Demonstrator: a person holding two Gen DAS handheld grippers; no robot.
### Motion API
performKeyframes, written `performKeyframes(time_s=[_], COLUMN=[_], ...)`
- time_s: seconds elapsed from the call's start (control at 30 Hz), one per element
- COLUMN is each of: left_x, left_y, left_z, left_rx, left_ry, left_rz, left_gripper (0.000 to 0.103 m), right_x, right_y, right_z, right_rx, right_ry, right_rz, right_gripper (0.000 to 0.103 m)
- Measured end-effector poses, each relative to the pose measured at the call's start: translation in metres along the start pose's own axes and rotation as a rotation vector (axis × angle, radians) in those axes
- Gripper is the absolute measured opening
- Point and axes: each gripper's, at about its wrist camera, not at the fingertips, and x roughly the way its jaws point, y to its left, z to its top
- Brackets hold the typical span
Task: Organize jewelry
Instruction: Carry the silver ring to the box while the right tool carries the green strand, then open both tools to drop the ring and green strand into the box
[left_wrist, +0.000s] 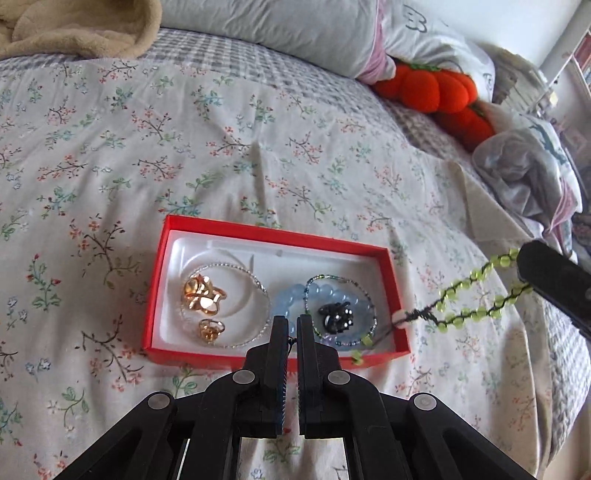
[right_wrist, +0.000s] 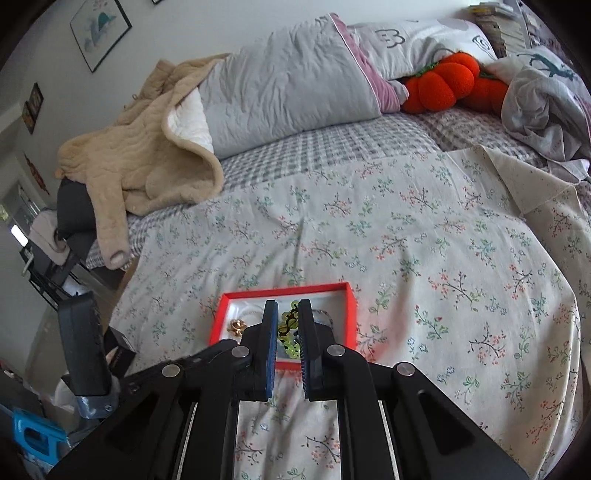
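A red box with a white liner lies on the floral sheet. It holds a silver bangle, a gold flower piece, a gold ring, a blue bead bracelet and a black clip. A green bead strand stretches in the air from the box's right end up to my right gripper. In the right wrist view that gripper is shut on the green beads above the red box. My left gripper is shut over the box's near edge, with the strand's thin dark cord pinched between its tips.
A beige blanket and grey pillow lie at the head of the bed. Orange pumpkin plushes and crumpled bedding sit at the far right. The bed's edge drops off at the left in the right wrist view.
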Motion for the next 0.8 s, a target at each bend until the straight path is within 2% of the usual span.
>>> performKeyframes(time_s=[0.13,0.47,0.57,0.6,0.63,0.7,0.77,0.8], left_x=[0.012,0.022,0.019,0.017,0.016,0.011,0.007,0.003], left_y=[0.005,0.014,0.012,0.012,0.013,0.015,0.018,0.02], left_z=[0.002,0.007,0.007,0.007,0.007,0.007,0.007,0.006], left_rx=[-0.008,-0.035,-0.015,-0.01,-0.008,-0.009,-0.013,-0.016], left_ry=[0.003,0.023,0.027,0.024,0.022,0.022,0.023,0.023], left_rz=[0.01,-0.012,-0.002,0.005,0.01,0.01,0.014,0.022], left_gripper=[0.0,0.001,0.019,0.026,0.026,0.027,0.027,0.027], right_x=[0.017,0.085,0.095,0.097,0.099,0.099,0.096,0.094], right_y=[0.004,-0.008,-0.012,-0.013,-0.014,-0.015,-0.015,-0.015], right_z=[0.005,-0.002,-0.005,-0.005,-0.005,-0.005,-0.004,-0.004], right_rx=[0.024,0.054,0.072,0.077,0.083,0.085,0.089,0.089], right_ry=[0.024,0.149,0.157,0.163,0.168,0.167,0.157,0.153], right_rz=[0.029,-0.056,-0.054,-0.052,-0.051,-0.047,-0.049,-0.049], right_gripper=[0.011,0.012,0.013,0.014,0.017,0.036,0.045,0.045])
